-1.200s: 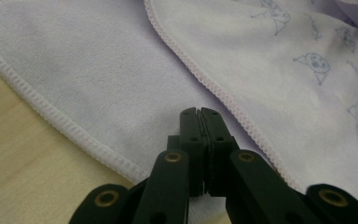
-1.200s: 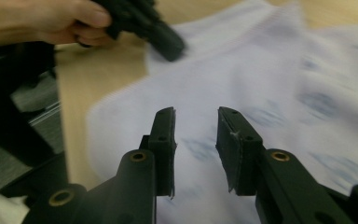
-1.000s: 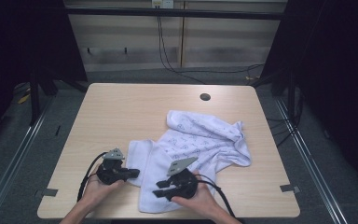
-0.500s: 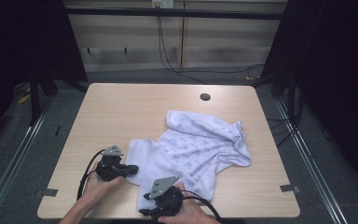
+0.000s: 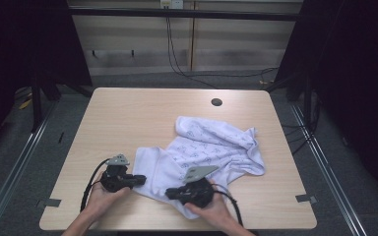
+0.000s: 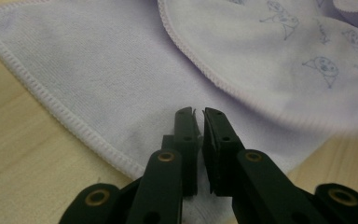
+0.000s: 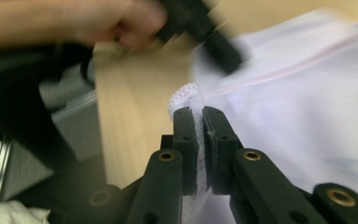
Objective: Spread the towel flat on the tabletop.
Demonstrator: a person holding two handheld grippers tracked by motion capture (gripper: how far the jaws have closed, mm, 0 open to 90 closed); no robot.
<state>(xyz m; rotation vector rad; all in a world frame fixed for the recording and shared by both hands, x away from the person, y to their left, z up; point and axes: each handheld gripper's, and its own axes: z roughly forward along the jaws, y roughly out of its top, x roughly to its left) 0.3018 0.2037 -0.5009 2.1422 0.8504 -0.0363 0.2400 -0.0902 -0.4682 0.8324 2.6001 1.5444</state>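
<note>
White printed towel (image 5: 204,152) lies crumpled on the table (image 5: 128,123), near-right of centre; no containers present. Left gripper (image 5: 140,180) has its jaws pinched on the near-left hem. Right gripper (image 5: 170,194), jaws just closing, clamps the near corner. Risk: thin bites could slip if pulled apart unevenly.

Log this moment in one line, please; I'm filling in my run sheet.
left tongs: shut on towel edge | right tongs: just closed, pinching towel hem | towel: crumpled on table
</note>
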